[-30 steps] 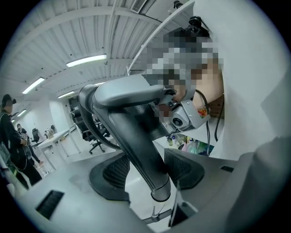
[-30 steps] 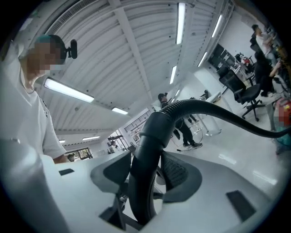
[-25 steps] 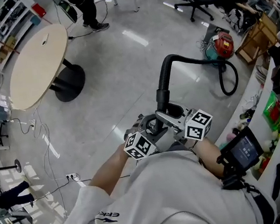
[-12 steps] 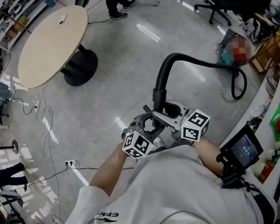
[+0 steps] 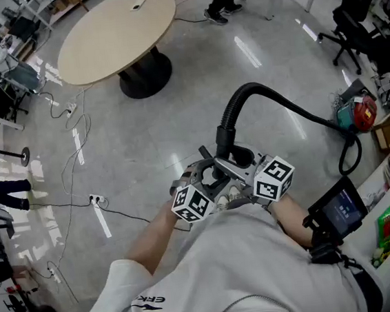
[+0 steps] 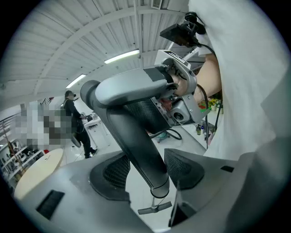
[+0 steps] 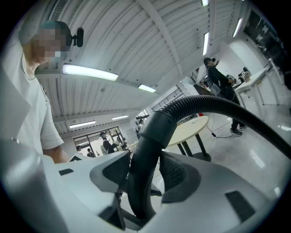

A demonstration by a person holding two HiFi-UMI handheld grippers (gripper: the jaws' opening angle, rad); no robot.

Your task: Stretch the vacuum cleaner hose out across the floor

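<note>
Pinching the vacuum cleaner hose [image 5: 301, 109], arching over the floor [image 5: 176, 112] from the canister vacuum [image 5: 358, 112] at right, by handle [image 6: 136, 86] in left gripper [image 5: 214, 177] fingers [image 6: 109, 175] and cuff [image 7: 159, 127] in right gripper [image 5: 237, 161] fingers; likely needing pulling low, steadily, avoiding kinks.

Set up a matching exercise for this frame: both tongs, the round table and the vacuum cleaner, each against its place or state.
1. left tongs
2. right tongs
3. round table
4. vacuum cleaner

A. red, on the floor at the head view's right
B. shut on the smooth black end of the hose
C. pale top, upper left of the head view
D. shut on the grey handle

Pairs: 1-D, 2-B, 3-C, 4-A
</note>
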